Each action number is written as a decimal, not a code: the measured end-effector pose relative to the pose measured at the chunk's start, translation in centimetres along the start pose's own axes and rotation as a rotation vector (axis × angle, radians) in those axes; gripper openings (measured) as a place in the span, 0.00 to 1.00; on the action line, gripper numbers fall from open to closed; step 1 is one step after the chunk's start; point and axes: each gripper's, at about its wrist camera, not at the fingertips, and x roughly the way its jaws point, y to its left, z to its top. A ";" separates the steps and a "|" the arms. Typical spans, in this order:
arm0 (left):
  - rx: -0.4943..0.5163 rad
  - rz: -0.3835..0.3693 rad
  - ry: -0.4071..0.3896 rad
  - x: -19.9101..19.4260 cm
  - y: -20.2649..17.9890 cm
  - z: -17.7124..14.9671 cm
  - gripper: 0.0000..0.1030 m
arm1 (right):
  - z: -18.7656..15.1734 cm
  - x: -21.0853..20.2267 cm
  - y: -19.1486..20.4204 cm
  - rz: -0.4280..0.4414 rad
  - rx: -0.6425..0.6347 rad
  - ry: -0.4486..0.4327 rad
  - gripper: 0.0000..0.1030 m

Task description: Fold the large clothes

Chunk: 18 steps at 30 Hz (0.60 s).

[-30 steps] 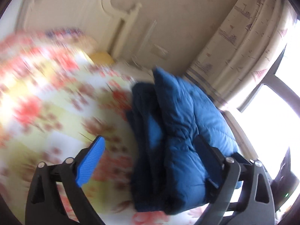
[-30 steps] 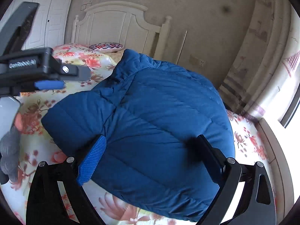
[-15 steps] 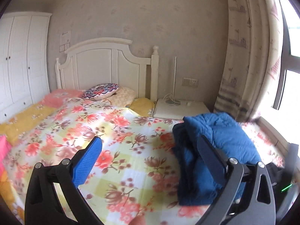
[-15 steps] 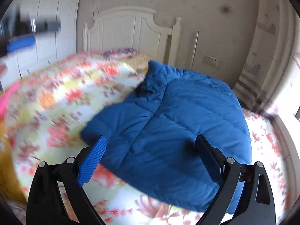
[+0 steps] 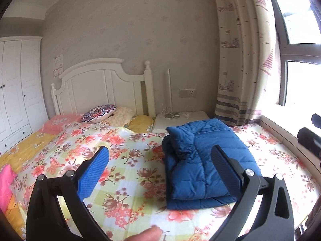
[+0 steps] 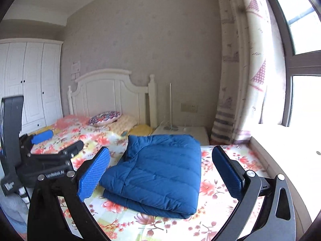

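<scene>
A blue quilted jacket point(image 5: 192, 172) lies folded into a thick rectangle on the flowered bedspread point(image 5: 120, 180), toward the window side. My left gripper point(image 5: 160, 150) is open and raised above the bed, to the left of the jacket and apart from it. In the right wrist view the jacket point(image 6: 160, 170) lies beyond my right gripper point(image 6: 160, 150), whose jaws are opening wide with nothing touching the pads. The left gripper's body point(image 6: 50, 160) shows at that view's left edge.
A white headboard point(image 5: 100, 88) and pillows point(image 5: 100, 115) are at the far end of the bed. A white nightstand point(image 5: 180, 118) with a lamp stands beside it. A curtain point(image 5: 240, 60) and window ledge point(image 6: 280, 140) line the right side, a wardrobe point(image 5: 16, 90) the left.
Both grippers have drawn back and upward from the jacket, which now lies free on the bed. The left wrist view has swung and levelled out. The jacket looks smaller in both views.
</scene>
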 end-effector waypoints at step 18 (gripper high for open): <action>-0.030 -0.029 0.061 0.5 -1.3 -0.9 0.98 | -1.4 2.3 -0.1 -0.019 -0.019 0.171 0.95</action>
